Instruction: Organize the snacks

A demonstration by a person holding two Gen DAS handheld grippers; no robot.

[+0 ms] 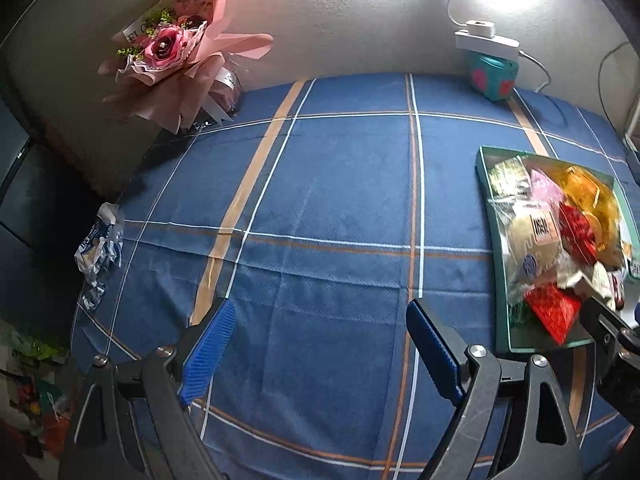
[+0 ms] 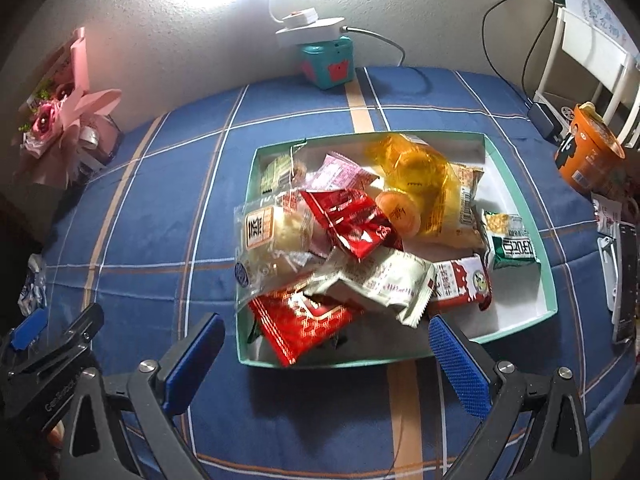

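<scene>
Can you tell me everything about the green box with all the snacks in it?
The box is a shallow open tray, seemingly cardboard, mint green outside and white inside, with no lid on. It lies flat on the blue checked cloth, right of the middle in the left view. Snack packets fill it in a loose heap: red, orange, clear and pale green ones. A red packet sticks out over its near wall. Both grippers are open, and neither touches it.

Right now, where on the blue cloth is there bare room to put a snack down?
The widest bare patch is the cloth between the bouquet and the box, in front of the left gripper. A bare strip lies behind the box, before the teal cube. The box is heaped with snacks, and its right side is crowded by the orange cup.
</scene>
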